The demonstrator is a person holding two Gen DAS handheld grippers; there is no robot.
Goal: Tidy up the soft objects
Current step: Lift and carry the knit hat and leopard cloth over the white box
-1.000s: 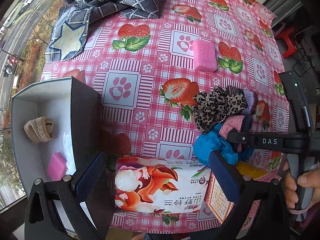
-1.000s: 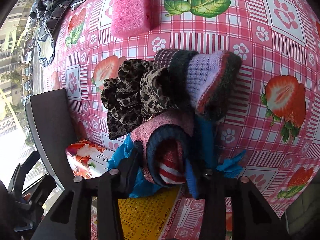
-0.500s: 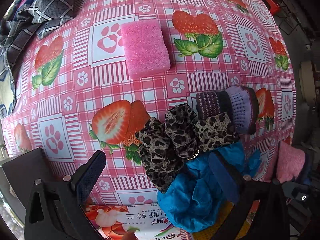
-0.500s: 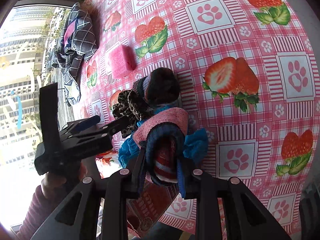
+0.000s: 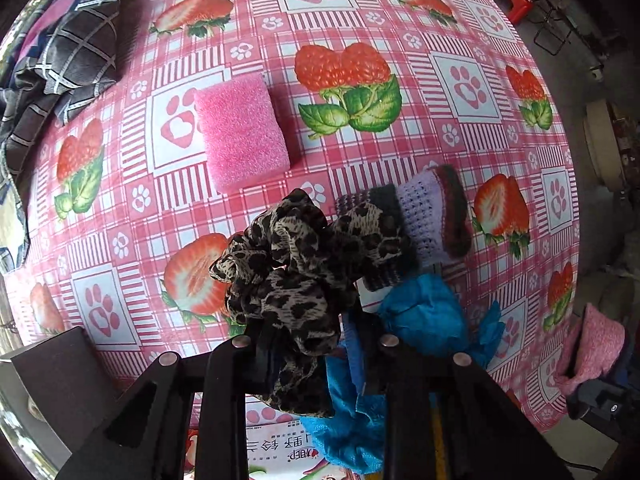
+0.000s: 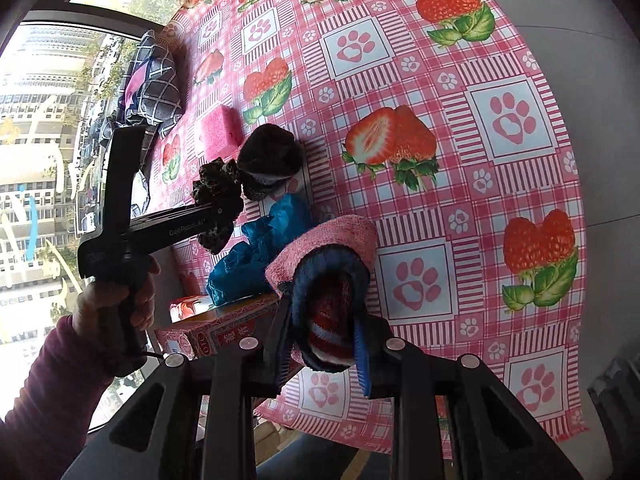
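Observation:
A leopard-print scrunchie (image 5: 296, 264) lies on the strawberry tablecloth (image 5: 360, 168) and sits between the pads of my left gripper (image 5: 310, 344), whose jaws are closing on it from straight above. Beside it are a purple-and-dark knitted sock (image 5: 432, 216) and a crumpled blue cloth (image 5: 428, 316). A pink sponge (image 5: 242, 132) lies a little farther off. My right gripper (image 6: 322, 344) is shut on a rolled pink, navy and red sock (image 6: 328, 264), held above the table.
A dark checked cloth (image 5: 68, 52) is heaped at the far left. A printed tissue pack (image 5: 280, 448) and a red carton (image 6: 216, 328) lie by the near edge, with a dark box (image 5: 52, 380) at the left. A person's hand (image 6: 120, 292) grips the left tool.
My left gripper came down over the pile and its wide jaws closed in around the leopard scrunchie. The right gripper rose and drew back with the rolled sock in it.

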